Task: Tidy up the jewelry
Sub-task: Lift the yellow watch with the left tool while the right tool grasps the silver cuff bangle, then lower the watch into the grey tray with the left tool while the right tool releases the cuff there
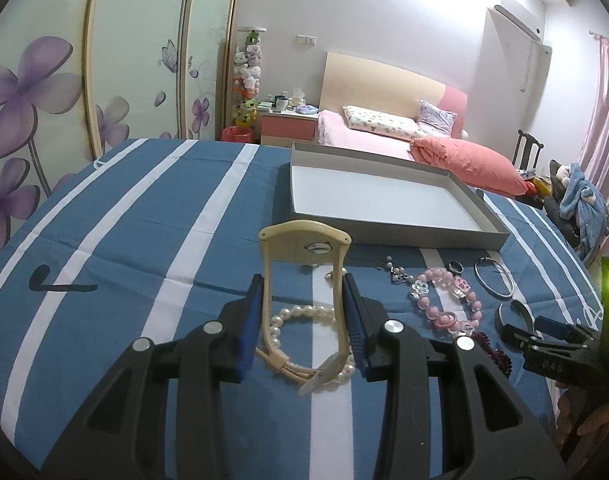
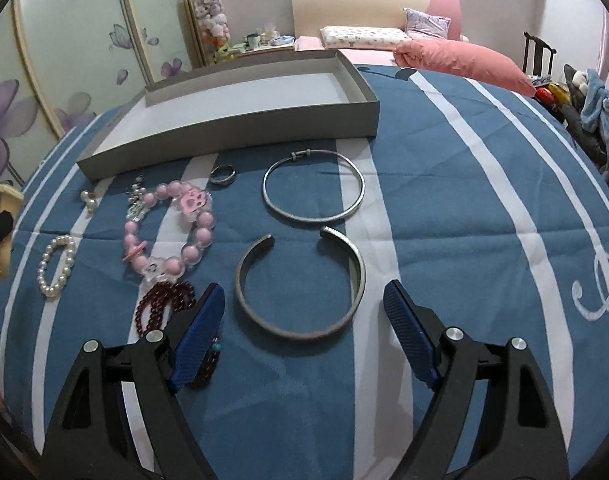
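My left gripper [image 1: 303,286] is shut on a cream wristwatch [image 1: 304,240], its strap loop pinched between the blue pads and held above a white pearl bracelet [image 1: 304,314]. My right gripper [image 2: 304,300] is open, its pads either side of an open silver cuff bangle [image 2: 300,284] on the blue striped cloth. A thin silver bangle [image 2: 313,186], a dark ring [image 2: 223,174], a pink bead bracelet [image 2: 172,232] and a dark red bead bracelet [image 2: 164,306] lie nearby. The grey tray [image 2: 240,128] stands behind them with nothing in it.
A small pearl earring [image 2: 89,199] and a beaded charm [image 2: 137,196] lie by the tray's front wall. The cloth's edges drop away left and right. A bed [image 1: 384,132], a chair [image 1: 525,148] and wardrobe doors stand behind.
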